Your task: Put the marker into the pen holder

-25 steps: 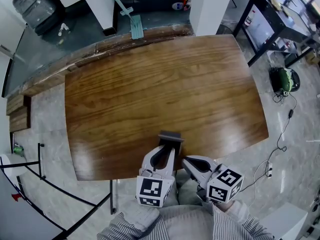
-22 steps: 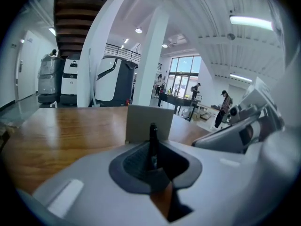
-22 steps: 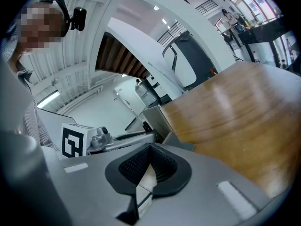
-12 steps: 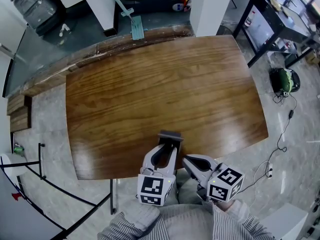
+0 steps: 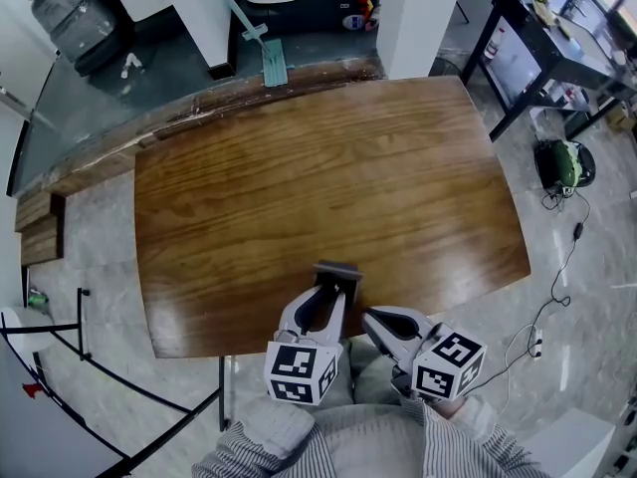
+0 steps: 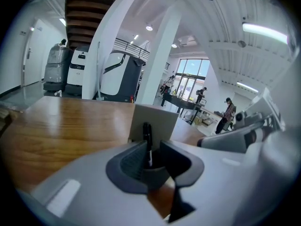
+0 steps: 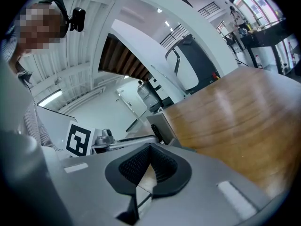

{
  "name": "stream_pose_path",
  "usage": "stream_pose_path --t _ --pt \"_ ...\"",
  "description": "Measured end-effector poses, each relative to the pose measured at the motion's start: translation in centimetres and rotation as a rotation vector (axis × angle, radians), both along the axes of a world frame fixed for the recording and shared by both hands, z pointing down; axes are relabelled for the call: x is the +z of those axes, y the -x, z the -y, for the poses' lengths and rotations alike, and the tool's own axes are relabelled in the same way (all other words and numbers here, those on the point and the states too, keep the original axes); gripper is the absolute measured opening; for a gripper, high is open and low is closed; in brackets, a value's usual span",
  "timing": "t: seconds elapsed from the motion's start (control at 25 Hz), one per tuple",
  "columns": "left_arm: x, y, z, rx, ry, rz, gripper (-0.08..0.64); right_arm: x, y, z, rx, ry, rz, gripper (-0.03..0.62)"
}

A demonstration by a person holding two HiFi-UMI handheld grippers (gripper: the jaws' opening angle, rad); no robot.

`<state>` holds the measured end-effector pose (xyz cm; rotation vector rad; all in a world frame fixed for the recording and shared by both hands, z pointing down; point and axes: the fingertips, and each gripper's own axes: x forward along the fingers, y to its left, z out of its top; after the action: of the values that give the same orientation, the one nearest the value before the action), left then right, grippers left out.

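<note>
A small grey pen holder (image 5: 336,269) stands at the near edge of the wooden table (image 5: 328,177). My left gripper (image 5: 331,289) points at its near wall from just in front. In the left gripper view a black marker (image 6: 147,138) with a white lower part stands upright between the jaws of the left gripper (image 6: 151,147), in front of the pen holder (image 6: 160,119) and below its rim. My right gripper (image 5: 370,317) hangs off the table edge, shut and empty, jaws meeting in the right gripper view (image 7: 150,147). That view shows the pen holder (image 7: 164,124) and marker (image 7: 155,133).
Both grippers are over the table's near edge, close to the person's striped sleeves (image 5: 299,456). A black desk (image 5: 557,48) stands far right, a mop (image 5: 261,43) and machines beyond the far edge. A metal rack (image 5: 90,357) stands left on the floor.
The left gripper's marker cube has shifted slightly left and toward the person; its fingertips stay at the pen holder. The right gripper has not moved.
</note>
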<state>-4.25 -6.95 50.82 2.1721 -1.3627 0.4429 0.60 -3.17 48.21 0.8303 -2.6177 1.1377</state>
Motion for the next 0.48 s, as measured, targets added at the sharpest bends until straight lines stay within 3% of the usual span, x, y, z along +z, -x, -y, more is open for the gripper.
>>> stream_pose_path --t 0.28,0.48 --pt "-0.1 1.2 -0.6 -0.028 0.020 -0.010 0.098 -1.3 0.0 -0.2 -0.003 -0.036 0.002 0.000" --pt "-1.6 1.3 -1.2 -0.019 -0.008 -0.038 0.080 -2.8 0.2 -0.4 -0.006 -0.072 0.005 0.000"
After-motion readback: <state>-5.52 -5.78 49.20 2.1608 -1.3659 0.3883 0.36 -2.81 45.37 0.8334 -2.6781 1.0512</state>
